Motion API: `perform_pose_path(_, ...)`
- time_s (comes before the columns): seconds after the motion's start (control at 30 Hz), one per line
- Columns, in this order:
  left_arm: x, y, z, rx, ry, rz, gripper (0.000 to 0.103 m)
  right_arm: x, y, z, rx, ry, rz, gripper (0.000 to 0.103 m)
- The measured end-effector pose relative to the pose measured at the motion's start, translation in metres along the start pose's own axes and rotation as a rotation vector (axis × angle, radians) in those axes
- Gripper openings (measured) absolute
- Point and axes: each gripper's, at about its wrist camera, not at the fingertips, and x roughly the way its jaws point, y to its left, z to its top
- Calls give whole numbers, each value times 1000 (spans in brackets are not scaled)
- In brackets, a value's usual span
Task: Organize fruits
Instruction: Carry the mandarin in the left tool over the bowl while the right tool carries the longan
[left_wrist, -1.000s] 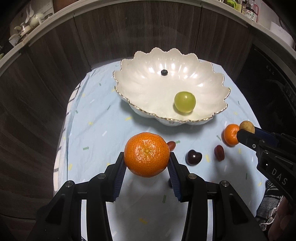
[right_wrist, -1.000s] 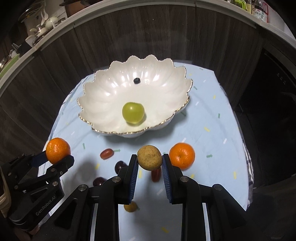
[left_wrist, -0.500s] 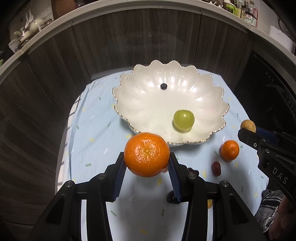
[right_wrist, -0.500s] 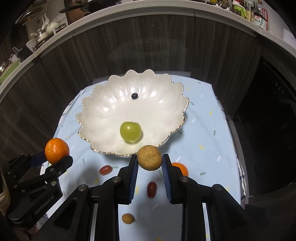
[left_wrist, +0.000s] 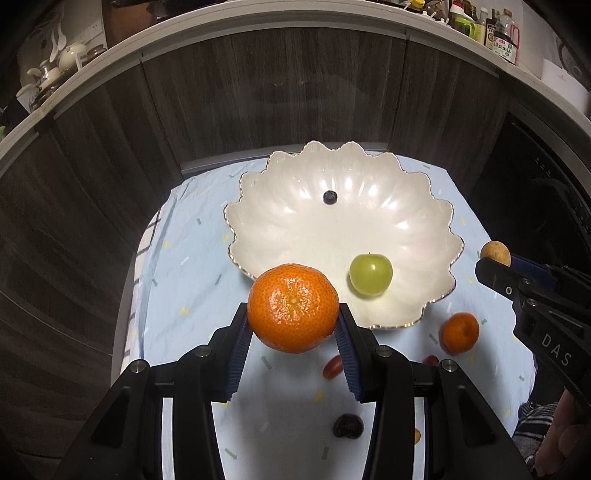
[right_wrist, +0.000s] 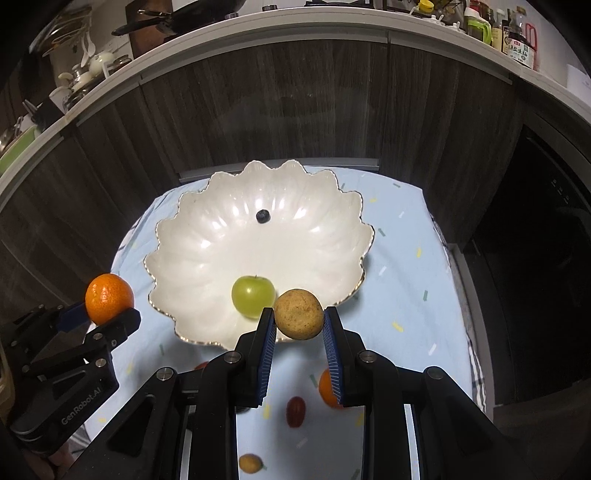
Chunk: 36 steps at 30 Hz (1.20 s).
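Now both carry fruit toward the bowl (left_wrist: 436, 302): left gripper (left_wrist: 292, 325) clamps a mandarin (left_wrist: 292, 307), right gripper (right_wrist: 299, 325) pinches a tan fruit (right_wrist: 298, 314); next, advance ahead of the fingers over the rim and release.

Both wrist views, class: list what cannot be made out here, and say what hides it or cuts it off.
- Left wrist view: a yellowish fruit behind the left hand-held gripper's finger; only a sliver shows.
- Right wrist view: the second orange on the cloth, half hidden by the right hand-held gripper's finger.
- Right wrist view: a red fruit at that gripper's left finger, only its top visible.
- Both views: the bottle labels on the counter, too small to read.
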Motion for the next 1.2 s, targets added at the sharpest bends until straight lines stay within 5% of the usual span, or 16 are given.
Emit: perform_pose_path(1.2,62,4,36,-19,35,-4,44,65,-16,35,9,53,-4,27)
